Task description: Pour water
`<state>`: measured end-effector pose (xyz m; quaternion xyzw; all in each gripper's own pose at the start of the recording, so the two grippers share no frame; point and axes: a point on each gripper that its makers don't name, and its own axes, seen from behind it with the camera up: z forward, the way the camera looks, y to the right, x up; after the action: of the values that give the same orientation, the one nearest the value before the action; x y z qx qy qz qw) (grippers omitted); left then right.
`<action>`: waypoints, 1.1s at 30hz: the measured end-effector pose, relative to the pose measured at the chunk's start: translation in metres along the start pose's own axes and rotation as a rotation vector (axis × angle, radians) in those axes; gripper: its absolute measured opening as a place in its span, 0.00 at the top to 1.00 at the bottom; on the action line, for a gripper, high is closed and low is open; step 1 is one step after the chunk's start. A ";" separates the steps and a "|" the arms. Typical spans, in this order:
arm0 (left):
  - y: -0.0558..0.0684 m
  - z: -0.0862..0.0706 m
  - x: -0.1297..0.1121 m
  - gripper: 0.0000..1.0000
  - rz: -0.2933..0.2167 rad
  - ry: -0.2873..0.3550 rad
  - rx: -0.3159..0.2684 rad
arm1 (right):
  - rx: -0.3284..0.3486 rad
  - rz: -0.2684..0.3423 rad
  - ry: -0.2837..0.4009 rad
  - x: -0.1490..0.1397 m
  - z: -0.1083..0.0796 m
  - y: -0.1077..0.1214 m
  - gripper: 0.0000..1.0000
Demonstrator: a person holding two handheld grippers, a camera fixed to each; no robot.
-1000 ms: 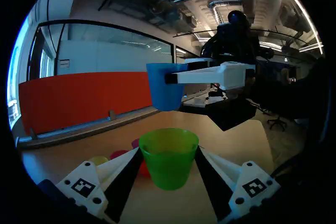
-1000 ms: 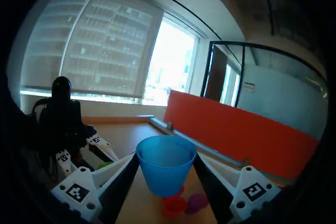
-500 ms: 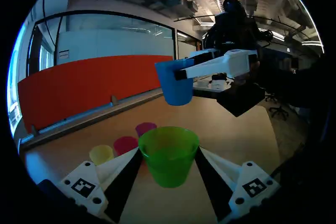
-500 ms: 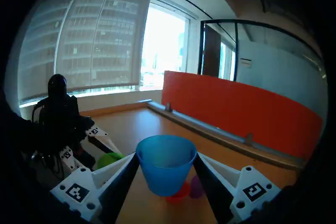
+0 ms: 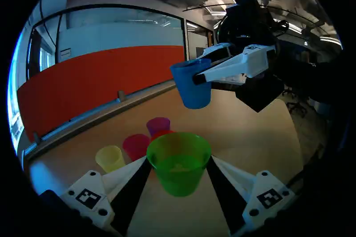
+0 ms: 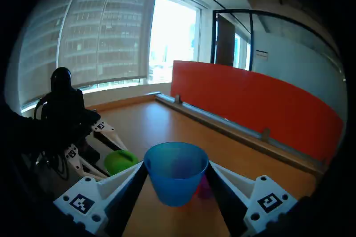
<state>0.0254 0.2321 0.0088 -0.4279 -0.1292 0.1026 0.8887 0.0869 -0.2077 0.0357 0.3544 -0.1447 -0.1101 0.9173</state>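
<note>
The green cup (image 5: 179,163) sits upright between the two fingers of the left tongs (image 5: 178,161), which are clenched on it, one finger pressed against each side just under the rim. Whether there is water in it cannot be told through the tinted plastic, nor whether its base touches the bench (image 5: 249,134). Above the green cup and a little beyond it, the blue cup (image 5: 192,83) hangs in the air, roughly upright and well clear of the wood, grasped by the right tongs (image 5: 198,69), whose white fingers grip it on both sides. In the right gripper view that blue cup shows close up with its mouth open to the camera and a finger tight against each flank. Just behind the green cup, low on the bench, stand four small cups: a yellow cup (image 5: 110,158) to its left, a pink cup (image 5: 136,144) beside that, a purple cup (image 5: 158,126) farther back, and a red cup (image 5: 163,133) peeking over the green rim. Beyond the green cup an orange partition (image 5: 89,77) runs along the bench's far edge, and bright windows (image 6: 173,41) lie past it.
</note>
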 end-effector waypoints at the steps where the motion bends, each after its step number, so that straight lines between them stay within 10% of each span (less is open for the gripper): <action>1: 0.000 0.001 -0.001 0.15 0.002 -0.006 -0.001 | 0.002 -0.001 -0.008 -0.003 0.000 0.001 0.08; 33: -0.014 0.022 -0.047 0.15 0.044 -0.225 -0.058 | 0.076 -0.014 -0.269 -0.092 0.018 0.006 0.08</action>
<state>-0.0252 0.2261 0.0259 -0.4419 -0.2215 0.1657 0.8534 -0.0046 -0.1859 0.0352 0.3720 -0.2678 -0.1573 0.8747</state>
